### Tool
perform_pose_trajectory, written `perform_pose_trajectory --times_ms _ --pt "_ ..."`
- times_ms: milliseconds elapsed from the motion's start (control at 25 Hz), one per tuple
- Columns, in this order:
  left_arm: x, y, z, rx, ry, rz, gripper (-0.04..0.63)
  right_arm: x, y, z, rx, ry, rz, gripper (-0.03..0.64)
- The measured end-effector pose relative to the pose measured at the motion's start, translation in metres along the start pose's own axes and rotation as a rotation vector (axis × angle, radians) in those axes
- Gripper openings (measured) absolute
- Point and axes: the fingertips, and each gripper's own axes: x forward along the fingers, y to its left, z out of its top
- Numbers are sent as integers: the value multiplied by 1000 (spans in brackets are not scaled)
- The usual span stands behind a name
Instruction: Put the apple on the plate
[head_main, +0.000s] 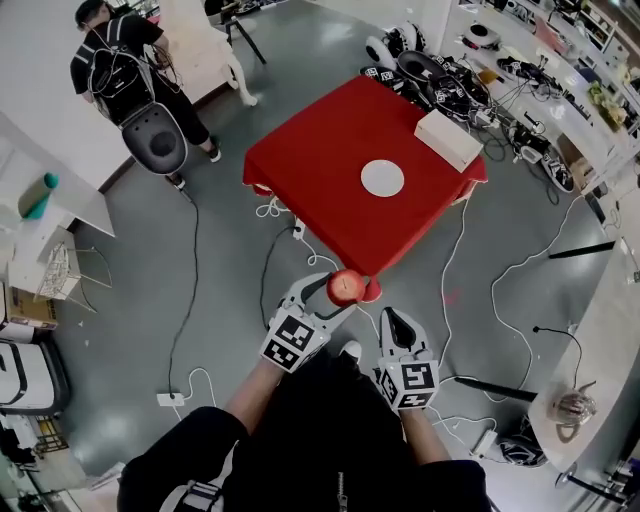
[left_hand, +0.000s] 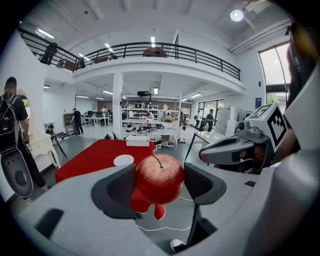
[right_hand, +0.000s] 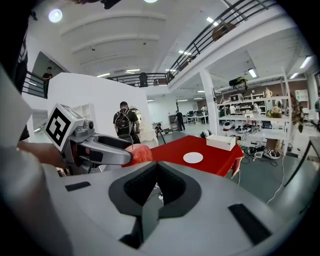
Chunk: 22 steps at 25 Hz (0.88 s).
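A red apple (head_main: 346, 287) with a stem is held in my left gripper (head_main: 340, 295), whose jaws are shut on its sides; the left gripper view shows the apple (left_hand: 160, 178) filling the gap, and the right gripper view shows the apple (right_hand: 140, 153) beside the left gripper's arm. The white round plate (head_main: 382, 178) lies on the red-clothed table (head_main: 320, 150) ahead, well beyond the apple; the same plate (left_hand: 123, 160) (right_hand: 193, 158) shows in both gripper views. My right gripper (head_main: 392, 322) hangs to the right of the left one, its jaws shut with nothing between them.
A white box (head_main: 448, 140) sits at the table's right edge. Cables (head_main: 455, 250) trail over the grey floor around the table. A person with a backpack (head_main: 115, 60) stands far left by a black chair (head_main: 155, 140). Equipment clutter (head_main: 430, 75) lies behind the table.
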Motion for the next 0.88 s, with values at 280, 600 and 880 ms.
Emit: perform_pose_trajectory --times_ms 280,600,880 --pt "19 4 12 -1 11 5 305 4 -25 10 11 -4 -4 11" --pt "41 17 26 13 -11 10 305 9 -50 17 14 -19 -32 11" --pt "63 40 33 9 -13 -11 305 37 -60 25 13 -11 -41 11"
